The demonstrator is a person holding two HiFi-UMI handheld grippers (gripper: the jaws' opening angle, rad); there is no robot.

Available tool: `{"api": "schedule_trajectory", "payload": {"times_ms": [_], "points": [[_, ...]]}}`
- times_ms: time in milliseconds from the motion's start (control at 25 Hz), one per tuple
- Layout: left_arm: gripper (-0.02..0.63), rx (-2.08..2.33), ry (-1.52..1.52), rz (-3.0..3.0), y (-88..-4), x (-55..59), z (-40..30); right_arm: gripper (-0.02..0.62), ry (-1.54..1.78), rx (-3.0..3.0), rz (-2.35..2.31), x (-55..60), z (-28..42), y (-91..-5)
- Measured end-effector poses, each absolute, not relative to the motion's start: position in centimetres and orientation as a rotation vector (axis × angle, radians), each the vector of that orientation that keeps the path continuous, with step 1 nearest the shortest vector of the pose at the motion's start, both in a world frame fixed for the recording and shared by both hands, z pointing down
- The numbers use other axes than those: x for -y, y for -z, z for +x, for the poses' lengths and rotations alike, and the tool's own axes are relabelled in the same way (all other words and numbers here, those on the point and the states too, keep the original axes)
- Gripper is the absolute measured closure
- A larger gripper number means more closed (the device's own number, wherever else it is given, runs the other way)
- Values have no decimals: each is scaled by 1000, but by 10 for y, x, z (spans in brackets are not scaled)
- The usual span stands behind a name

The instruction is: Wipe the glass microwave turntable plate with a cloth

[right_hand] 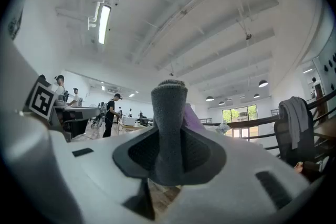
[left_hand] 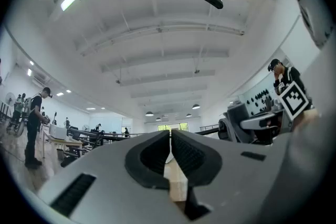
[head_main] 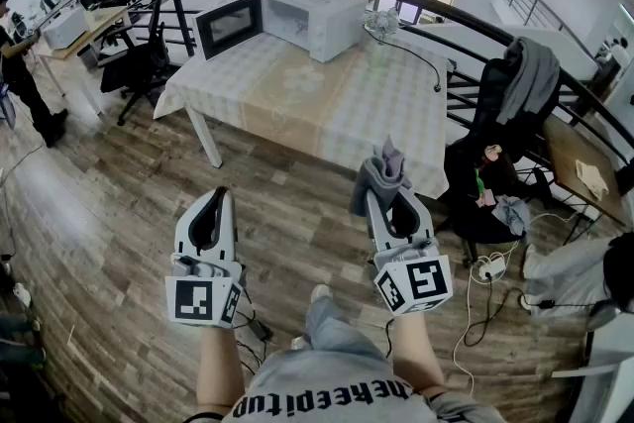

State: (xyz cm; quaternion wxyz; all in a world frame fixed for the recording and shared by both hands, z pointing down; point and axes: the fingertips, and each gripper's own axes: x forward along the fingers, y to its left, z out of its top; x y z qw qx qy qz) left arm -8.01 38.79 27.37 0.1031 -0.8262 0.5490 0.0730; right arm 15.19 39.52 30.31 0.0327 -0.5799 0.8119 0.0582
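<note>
Presently, the person is standing back from the desk (head_main: 327,104), which is draped in a pale checked covering and lying well ahead of both claws. The right claw (head_main: 382,197) is clamping a thick grey pile cloth (head_main: 380,169), with a fold standing up past the claw tips. The left claw (head_main: 219,197) is showing its jaws pressed together with nothing between them. The white box-shaped microwave oven (head_main: 315,15) is sitting far beyond both claws, its door (head_main: 230,25) hanging open. The glass turntable plate is not showing in any view and is probably lying inside the oven. Recommendation: on approach, the left claw should be opening early to steady the plate by its rim, while the right is presenting a broad fold flat to the glass.
</note>
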Motion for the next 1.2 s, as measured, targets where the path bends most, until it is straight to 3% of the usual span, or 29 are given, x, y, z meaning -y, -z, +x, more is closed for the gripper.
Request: {"api": "schedule_trajectory", "payload": {"times_ms": [600, 1200], "points": [[594, -1630, -205, -2446, -281, -352, -81, 491, -158, -2504, -1779, -360, 150, -310], [594, -1656, -225, -2386, -264, -247, -54, 489, -152, -2498, -1705, -246, 180, -294]]}}
